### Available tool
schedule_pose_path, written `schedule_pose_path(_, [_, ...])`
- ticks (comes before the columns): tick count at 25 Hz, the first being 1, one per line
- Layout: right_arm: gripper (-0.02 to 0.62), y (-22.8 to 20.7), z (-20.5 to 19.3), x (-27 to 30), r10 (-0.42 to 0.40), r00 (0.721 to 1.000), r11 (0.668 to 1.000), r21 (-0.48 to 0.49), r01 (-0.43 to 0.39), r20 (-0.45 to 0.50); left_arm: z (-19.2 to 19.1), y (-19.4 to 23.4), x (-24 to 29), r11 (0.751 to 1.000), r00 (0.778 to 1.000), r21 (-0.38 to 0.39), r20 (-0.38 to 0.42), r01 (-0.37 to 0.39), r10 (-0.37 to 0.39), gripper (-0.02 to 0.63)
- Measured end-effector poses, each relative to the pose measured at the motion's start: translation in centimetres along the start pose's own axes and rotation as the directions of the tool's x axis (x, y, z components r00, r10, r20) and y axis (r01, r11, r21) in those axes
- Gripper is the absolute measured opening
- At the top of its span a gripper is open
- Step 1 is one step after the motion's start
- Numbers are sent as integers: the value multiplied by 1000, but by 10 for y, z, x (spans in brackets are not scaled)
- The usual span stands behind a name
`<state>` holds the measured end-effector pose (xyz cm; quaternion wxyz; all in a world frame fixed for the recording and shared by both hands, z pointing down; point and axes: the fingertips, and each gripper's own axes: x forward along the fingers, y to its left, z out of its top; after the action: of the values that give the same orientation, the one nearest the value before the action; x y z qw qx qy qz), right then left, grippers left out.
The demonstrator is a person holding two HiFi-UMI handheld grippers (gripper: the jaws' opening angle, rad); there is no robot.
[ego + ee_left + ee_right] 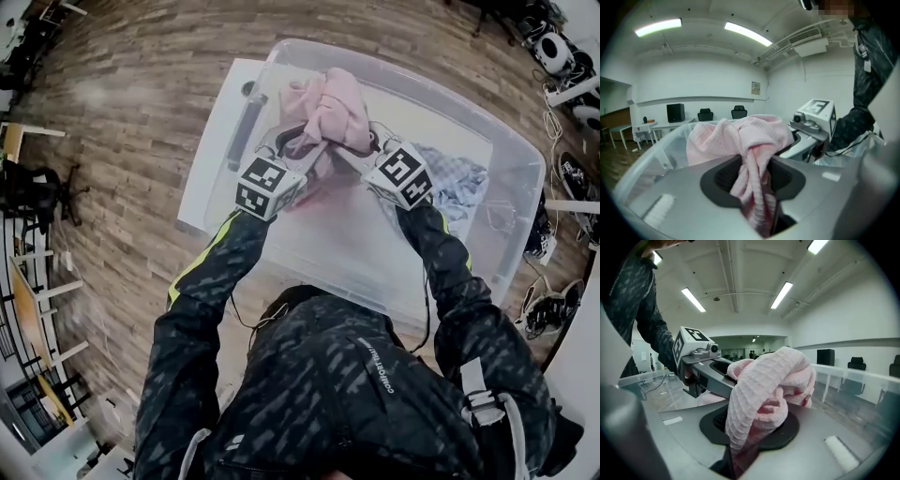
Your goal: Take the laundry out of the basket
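My left gripper and right gripper, jaws each pinching one pink garment, hold it bunched above the clear basket.

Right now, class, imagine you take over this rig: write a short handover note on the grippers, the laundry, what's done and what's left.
Left gripper: shut on the pink cloth.
Right gripper: shut on the same pink cloth.
Pink cloth: bunched between both grippers, held up over the bin.
Done: pink cloth picked up.
Left: carry it out past the rim, then take the blue cloth lying in the bin's right side.
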<state>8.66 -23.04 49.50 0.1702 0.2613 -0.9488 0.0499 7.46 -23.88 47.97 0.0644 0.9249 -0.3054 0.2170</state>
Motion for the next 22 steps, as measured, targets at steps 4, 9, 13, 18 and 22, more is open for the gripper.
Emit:
schedule_pose_path(4, [95, -1, 34, -16, -47, 998, 997, -53, 49, 49, 34, -2, -17, 997, 993, 22, 93, -70, 68, 126])
schedule_pose_path(9, [94, 3, 94, -32, -89, 987, 988, -112, 105, 134, 85, 3, -52, 990, 973, 53, 198, -131, 118, 123])
schedule_pose_path(13, [92, 9, 136, -50, -122, 968, 976, -150, 157, 220, 124, -1, -78, 974, 951, 116, 265, -195, 158, 121])
schedule_pose_path(18, [91, 15, 177, -71, -141, 946, 962, -185, 201, 292, 164, -9, -102, 954, 928, 171, 325, -245, 180, 118])
schedule_pose_path(22, [91, 24, 208, -87, -145, 931, 948, -221, 228, 336, 192, -15, -124, 946, 902, 176, 387, -274, 190, 117])
